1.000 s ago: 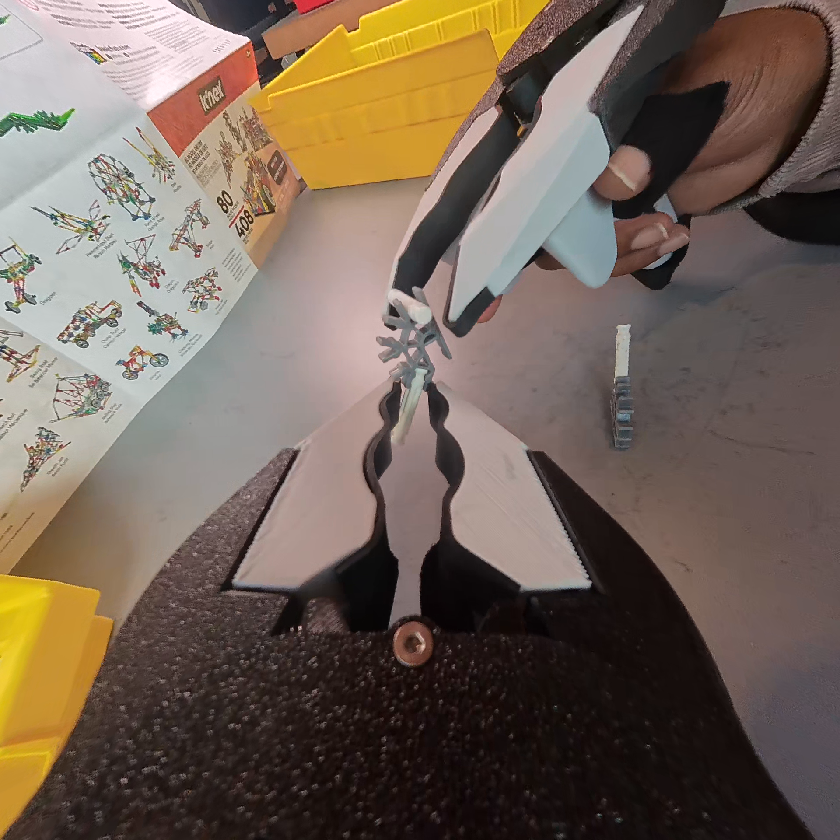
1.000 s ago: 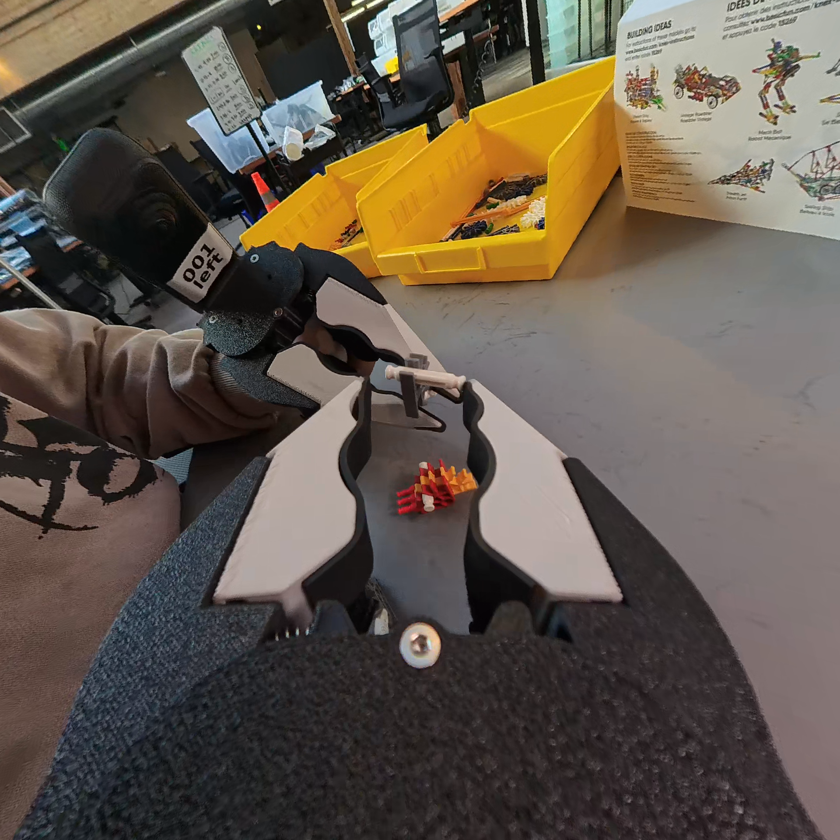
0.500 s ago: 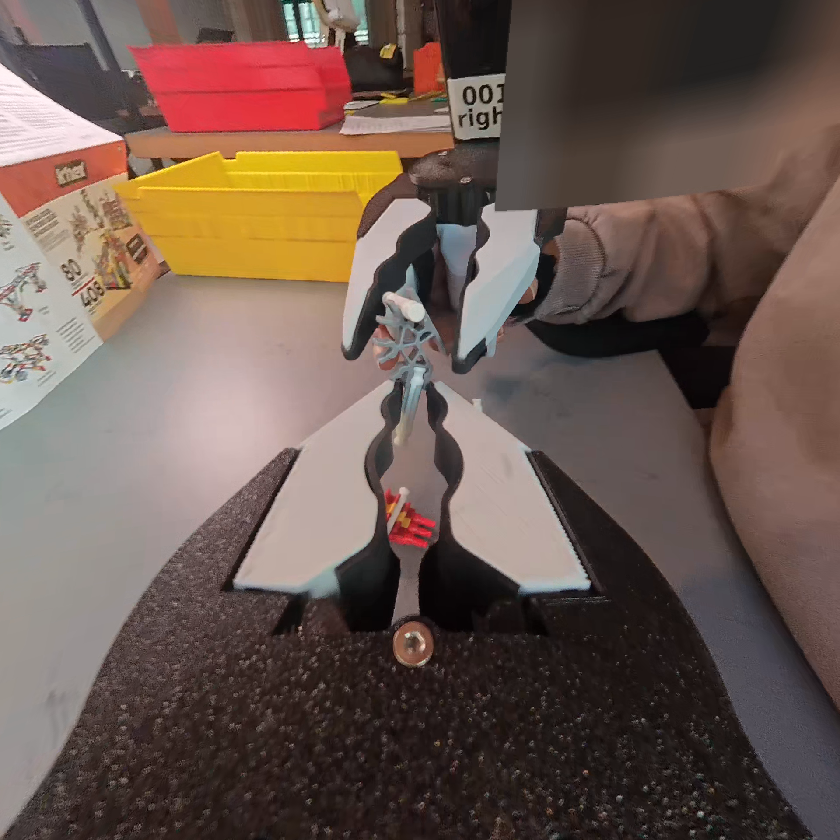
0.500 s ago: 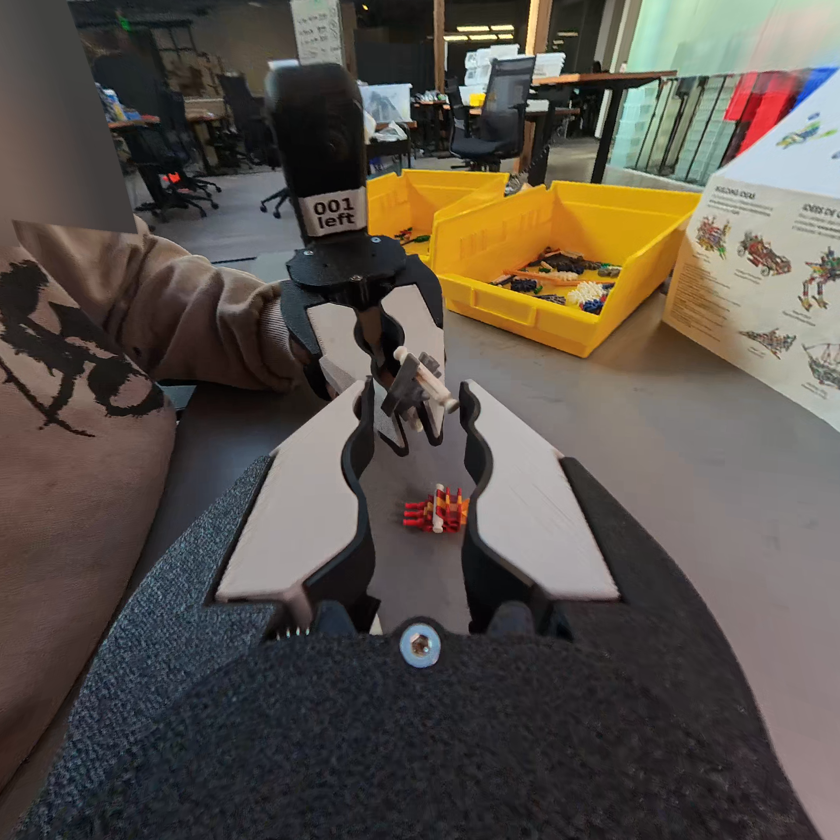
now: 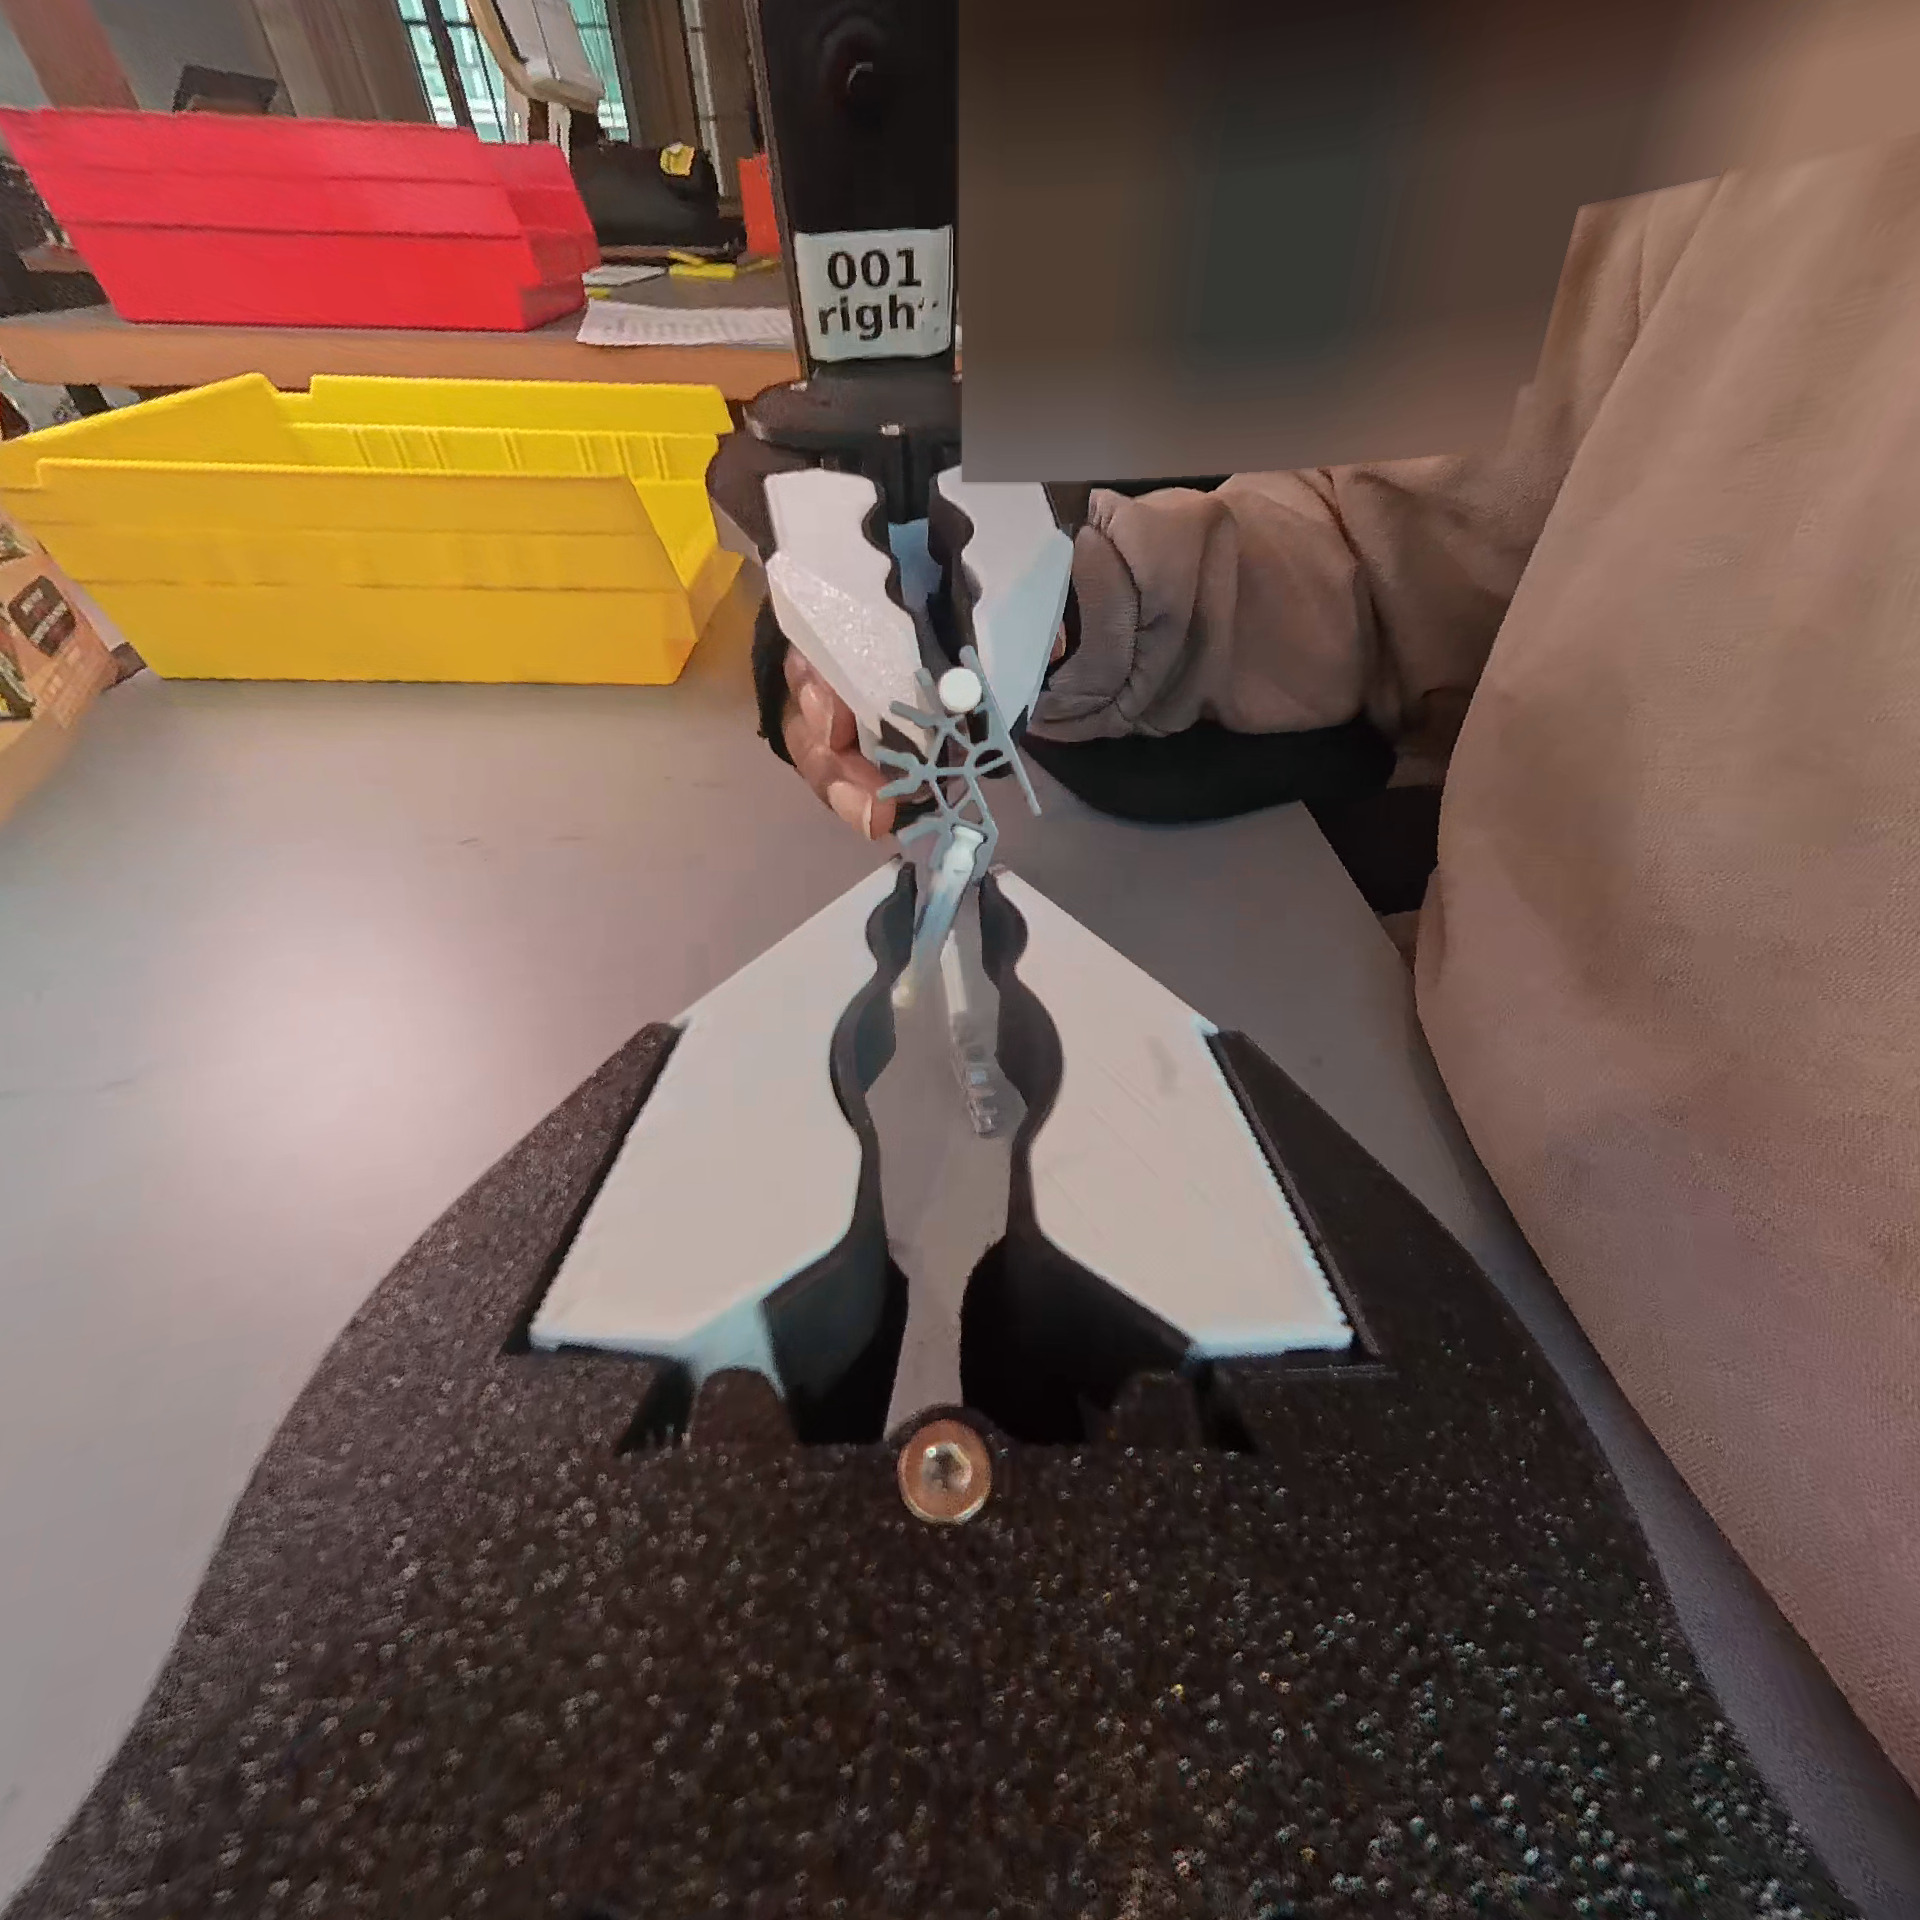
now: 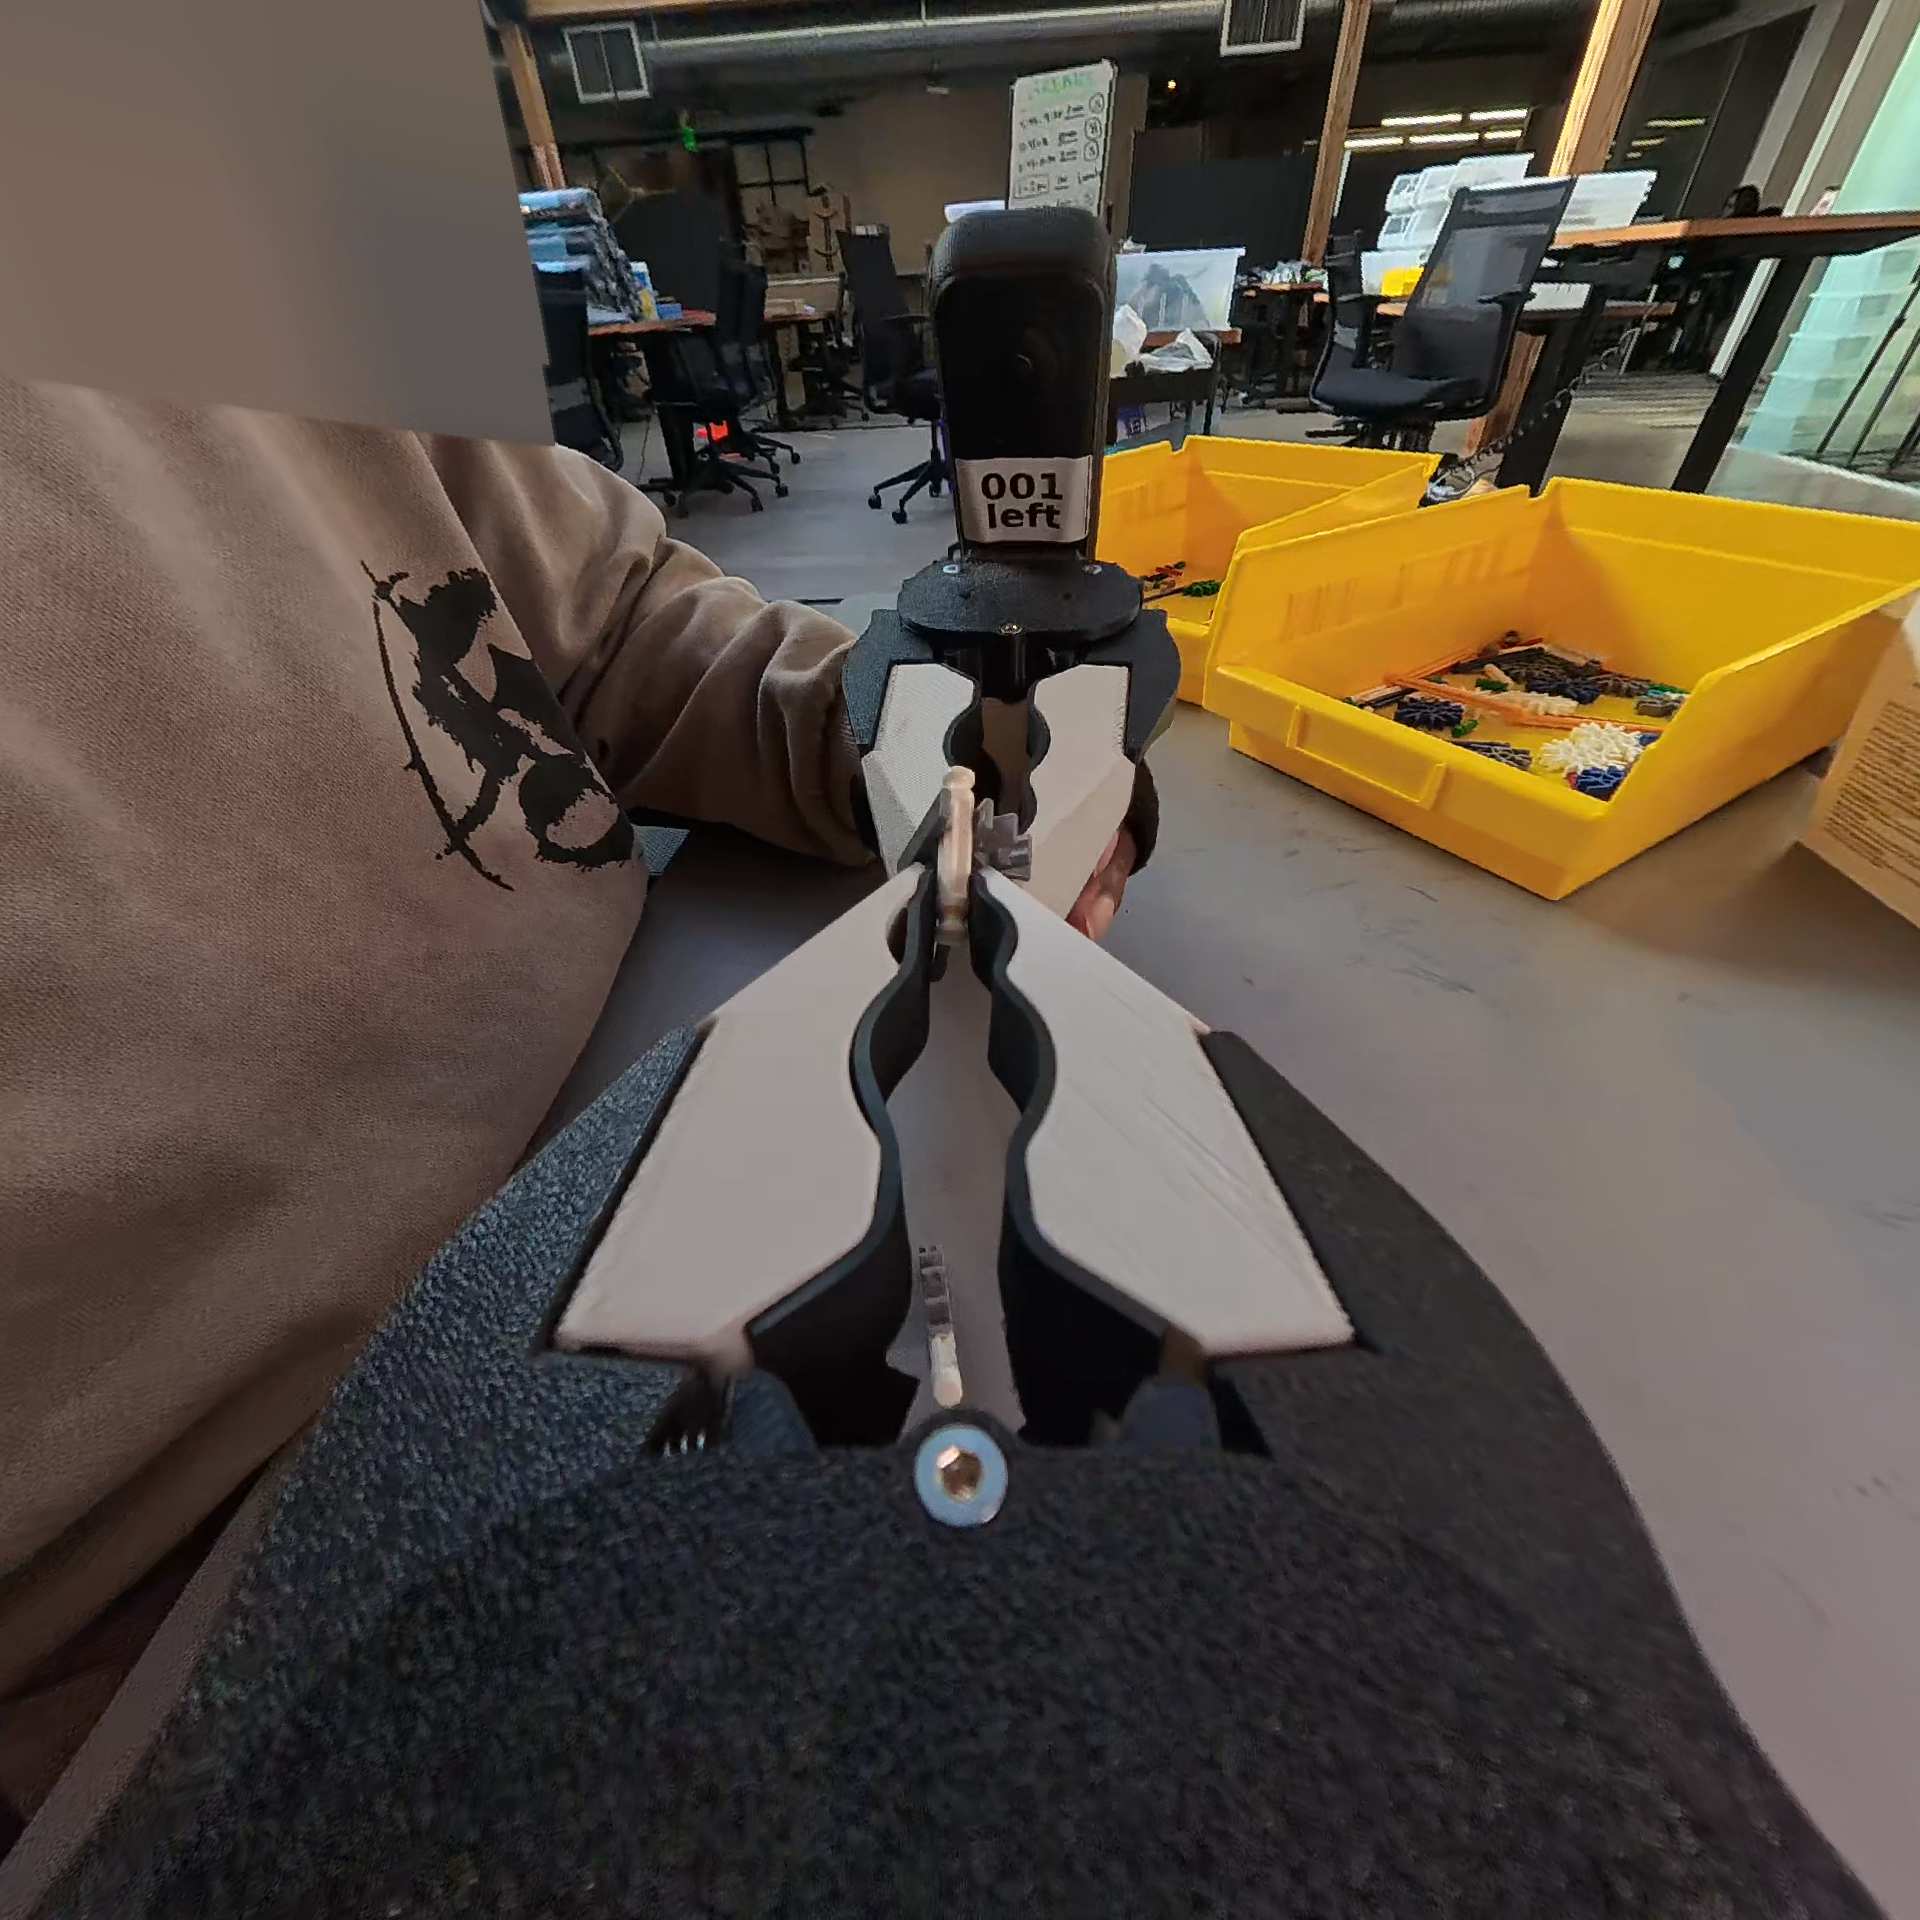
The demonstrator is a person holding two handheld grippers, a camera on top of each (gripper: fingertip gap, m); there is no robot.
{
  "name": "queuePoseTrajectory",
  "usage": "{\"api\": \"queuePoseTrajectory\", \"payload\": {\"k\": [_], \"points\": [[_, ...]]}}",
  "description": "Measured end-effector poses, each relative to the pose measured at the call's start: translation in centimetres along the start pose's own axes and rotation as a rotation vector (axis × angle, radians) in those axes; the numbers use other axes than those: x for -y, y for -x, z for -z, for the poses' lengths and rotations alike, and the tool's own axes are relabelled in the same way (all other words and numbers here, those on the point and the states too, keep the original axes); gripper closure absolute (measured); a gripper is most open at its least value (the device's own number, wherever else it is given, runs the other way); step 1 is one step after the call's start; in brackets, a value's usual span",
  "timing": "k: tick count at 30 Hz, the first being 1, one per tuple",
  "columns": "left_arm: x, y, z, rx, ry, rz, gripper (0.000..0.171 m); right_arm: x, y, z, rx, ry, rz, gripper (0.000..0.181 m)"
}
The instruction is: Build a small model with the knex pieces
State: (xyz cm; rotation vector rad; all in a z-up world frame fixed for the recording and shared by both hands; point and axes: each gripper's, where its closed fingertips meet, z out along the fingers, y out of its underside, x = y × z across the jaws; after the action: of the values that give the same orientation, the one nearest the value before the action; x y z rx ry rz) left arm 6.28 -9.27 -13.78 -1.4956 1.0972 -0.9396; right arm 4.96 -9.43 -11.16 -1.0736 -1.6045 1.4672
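White fingers [image 5: 1091, 1091], black wavy pads; speckled black housing [image 5: 935, 1662]; brass screw [image 5: 943, 1482]; tan sleeve [image 5: 1247, 603].

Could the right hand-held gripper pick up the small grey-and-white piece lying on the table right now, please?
Probably not: the right hand-held gripper is shut on the white rod, so its jaws are occupied, though the grey-and-white piece lies uncovered beneath.

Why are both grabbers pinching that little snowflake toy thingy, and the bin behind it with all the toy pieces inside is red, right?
Not quite: the bin with the toy pieces in it is yellow, as the right wrist view shows. The rest holds: the left gripper and the right gripper both pinch the small grey snowflake piece with its white rods, held up between them.
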Motion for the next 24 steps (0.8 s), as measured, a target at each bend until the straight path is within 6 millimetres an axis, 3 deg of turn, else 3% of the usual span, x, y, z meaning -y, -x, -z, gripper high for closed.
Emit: {"api": "queuePoseTrajectory", "payload": {"k": [3,7,13,20,24], "points": [[-0.3,0.4,0.6,0.008,0.045,0.012,0.144,-0.3,-0.4,0.1,-0.03,0.031,0.024,0.179],[1.0,0.8,1.6,0.012,0.006,0.033,0.141,-2.3,-1.6,0.2,-0.115,0.168,0.102,0.179],[-2.3,0.4,0.0,0.034,0.184,0.0,0.147,-4.5,-0.8,-1.2,-0.095,0.281,0.163,0.178],[-2.2,0.3,0.1,0.02,0.183,0.015,0.148,-4.4,-0.7,-1.2,-0.094,0.288,0.169,0.178],[-2.7,0.4,0.2,0.014,0.208,0.008,0.148,-5.4,-0.6,0.0,-0.074,0.393,0.157,0.156]]}}
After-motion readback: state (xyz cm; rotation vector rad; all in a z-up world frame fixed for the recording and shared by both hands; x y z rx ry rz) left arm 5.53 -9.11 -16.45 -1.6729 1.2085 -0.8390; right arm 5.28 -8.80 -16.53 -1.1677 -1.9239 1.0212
